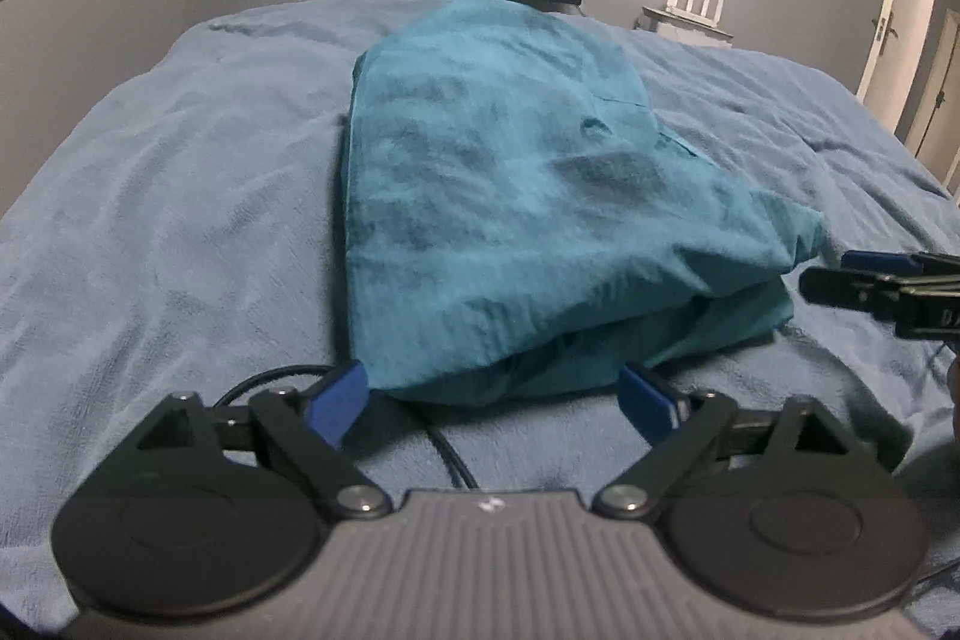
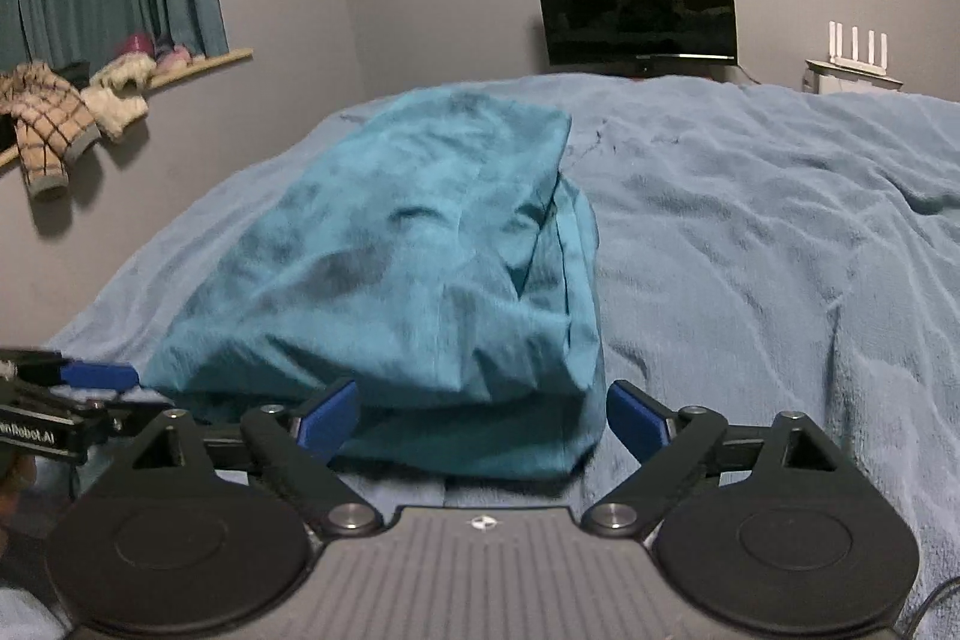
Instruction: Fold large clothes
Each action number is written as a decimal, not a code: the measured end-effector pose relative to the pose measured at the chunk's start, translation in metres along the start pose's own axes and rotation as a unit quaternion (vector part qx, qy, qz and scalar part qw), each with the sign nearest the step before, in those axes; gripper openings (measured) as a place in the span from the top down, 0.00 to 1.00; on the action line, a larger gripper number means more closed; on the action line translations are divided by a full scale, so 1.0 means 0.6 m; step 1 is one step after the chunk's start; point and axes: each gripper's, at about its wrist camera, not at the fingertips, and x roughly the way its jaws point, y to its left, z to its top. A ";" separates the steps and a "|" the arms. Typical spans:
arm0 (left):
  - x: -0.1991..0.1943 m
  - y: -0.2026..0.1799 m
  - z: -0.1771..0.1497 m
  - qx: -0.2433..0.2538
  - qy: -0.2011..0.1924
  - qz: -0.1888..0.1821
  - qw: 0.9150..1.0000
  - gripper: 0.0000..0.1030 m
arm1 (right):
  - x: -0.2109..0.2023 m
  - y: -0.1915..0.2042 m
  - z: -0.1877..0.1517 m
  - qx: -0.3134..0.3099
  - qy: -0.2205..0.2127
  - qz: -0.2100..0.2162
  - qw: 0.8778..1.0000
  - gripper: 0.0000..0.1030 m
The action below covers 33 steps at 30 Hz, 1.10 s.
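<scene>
Both my left gripper (image 1: 495, 397) and right gripper (image 2: 483, 415) have fingers spread, empty. I'd pinch every layer of the teal garment (image 1: 510, 196) at its near edge on the bed (image 1: 168, 220)

One folded teal garment (image 1: 510, 196), two tongs (image 1: 495, 397) (image 2: 483, 415), one monitor (image 2: 639, 7), one router (image 2: 855, 67).

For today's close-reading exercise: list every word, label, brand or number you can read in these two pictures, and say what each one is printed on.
"nRobot.AI": white print on the side of the left gripper, cut off at the frame's left edge.
"DA": white letters on the right gripper, cut off at the frame's right edge and blurred.
Small white logo on each gripper body: a symbol, not readable text.
Teal garment, monitor, router: no readable text.
</scene>
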 end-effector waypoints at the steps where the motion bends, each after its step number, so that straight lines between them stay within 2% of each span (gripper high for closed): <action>1: 0.002 -0.003 -0.001 0.005 -0.001 0.002 1.000 0.08 | 0.006 0.000 0.001 -0.001 0.005 -0.001 1.000 0.10; 5: 0.008 -0.014 -0.001 0.023 0.002 0.008 1.000 0.05 | 0.017 -0.002 -0.002 0.001 0.022 -0.009 1.000 0.09; 9: 0.010 -0.019 0.000 0.027 0.001 0.003 1.000 0.04 | 0.021 -0.002 -0.004 0.001 0.032 -0.013 0.999 0.05; 15: 0.016 -0.027 0.002 0.031 0.005 0.000 1.000 0.00 | 0.033 -0.005 -0.006 -0.003 0.048 -0.015 0.999 0.04; 22: 0.022 -0.034 0.000 0.040 0.010 -0.025 0.999 0.00 | 0.046 -0.012 -0.007 0.005 0.062 -0.014 0.998 0.00; 33: 0.028 -0.028 0.004 0.033 0.012 -0.033 0.999 0.00 | 0.052 -0.014 -0.006 0.001 0.063 -0.018 0.998 0.00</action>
